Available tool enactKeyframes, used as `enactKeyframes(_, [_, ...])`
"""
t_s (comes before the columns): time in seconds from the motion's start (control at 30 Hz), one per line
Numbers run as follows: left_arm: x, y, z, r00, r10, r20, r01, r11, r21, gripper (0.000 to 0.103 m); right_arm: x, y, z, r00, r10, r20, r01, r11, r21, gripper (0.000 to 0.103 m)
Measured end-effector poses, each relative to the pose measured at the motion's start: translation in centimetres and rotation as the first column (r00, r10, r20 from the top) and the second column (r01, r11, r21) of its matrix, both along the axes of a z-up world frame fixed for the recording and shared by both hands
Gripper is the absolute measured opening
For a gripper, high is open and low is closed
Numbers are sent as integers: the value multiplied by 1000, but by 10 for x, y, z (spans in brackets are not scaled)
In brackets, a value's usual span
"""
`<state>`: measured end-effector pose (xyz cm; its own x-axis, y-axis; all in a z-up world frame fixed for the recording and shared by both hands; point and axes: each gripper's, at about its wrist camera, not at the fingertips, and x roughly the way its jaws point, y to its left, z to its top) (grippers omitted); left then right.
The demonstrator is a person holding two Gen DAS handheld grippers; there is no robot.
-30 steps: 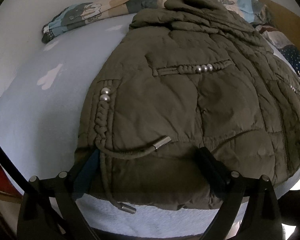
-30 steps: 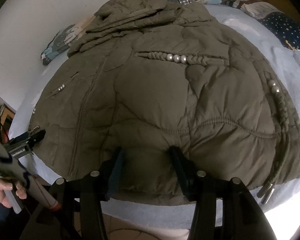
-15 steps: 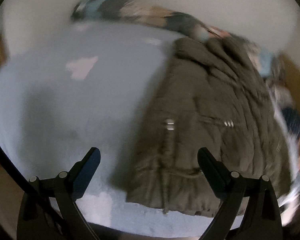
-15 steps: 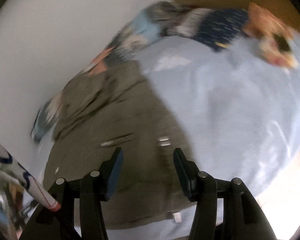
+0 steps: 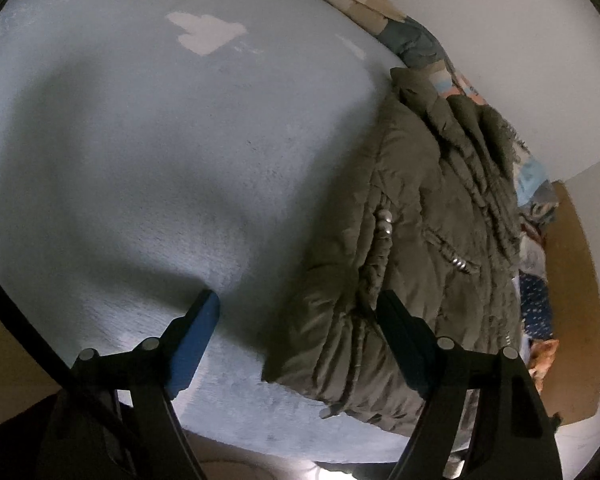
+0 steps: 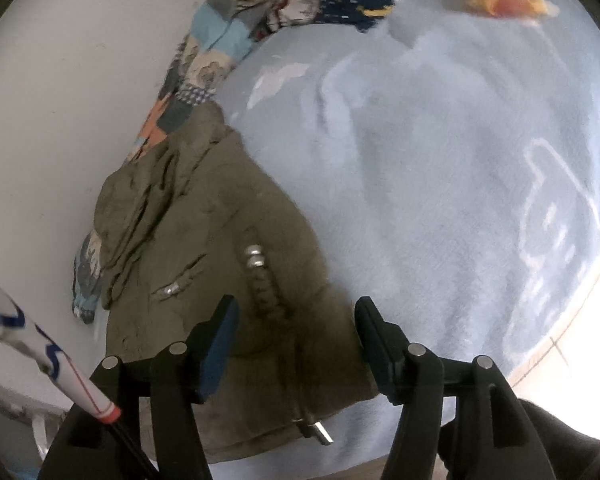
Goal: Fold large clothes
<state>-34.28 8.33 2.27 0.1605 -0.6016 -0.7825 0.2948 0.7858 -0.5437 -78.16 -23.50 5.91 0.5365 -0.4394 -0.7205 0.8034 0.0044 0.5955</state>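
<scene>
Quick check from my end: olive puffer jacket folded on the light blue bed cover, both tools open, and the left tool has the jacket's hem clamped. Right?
Not quite. The left tool clamps nothing: in the left wrist view its jaws have just been narrowing, yet they stand open over the blue bed cover at the jacket edge. The rest holds; the right tool is open too.

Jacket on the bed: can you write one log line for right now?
jacket: folded, lying on blue blanket | left gripper: open, closing, empty | right gripper: open, opening, empty
</scene>
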Motion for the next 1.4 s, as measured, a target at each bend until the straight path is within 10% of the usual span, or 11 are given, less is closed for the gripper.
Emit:
enactKeyframes(0.37, [-43, -40, 3, 982, -182, 44, 186, 977, -103, 69, 23, 3, -27, 989, 89, 118, -100, 991, 94, 66])
enactKeyframes(0.47, [-50, -48, 7, 972, -207, 115, 213, 976, -44, 52, 45, 11, -23, 969, 195, 151, -206, 977, 60, 31])
enactKeyframes(0.57, [-50, -53, -1, 969, -208, 131, 208, 978, 20, 52, 55, 17, -6, 959, 253, 129, -250, 967, -39, 23])
enactKeyframes(0.73, [-56, -61, -2, 961, -226, 160, 220, 974, 53, 62, 54, 12, -23, 979, 189, 71, -191, 981, 28, 29])
enactKeyframes(0.9, [-62, -72, -1, 943, -256, 212, 241, 966, 92, 69, 47, 10, -39, 986, 119, 120, -130, 988, 86, 56])
enactKeyframes(1.0, [-63, -71, 3, 935, -255, 247, 236, 966, 105, 53, 49, 10, -44, 980, 106, 166, -125, 987, 104, 53])
enactKeyframes(1.1, [-60, -68, 2, 935, -247, 255, 229, 968, 102, 49, 54, 11, -35, 959, 178, 219, -196, 979, 62, 23])
enactKeyframes(1.2, [-65, -74, -2, 921, -265, 285, 229, 961, 153, 51, 60, 16, -13, 957, 235, 168, -230, 972, -45, 21])
enactKeyframes(1.4, [-70, -81, -5, 890, -312, 332, 254, 945, 207, 62, 69, 12, -42, 977, 199, 81, -202, 979, 29, 27])
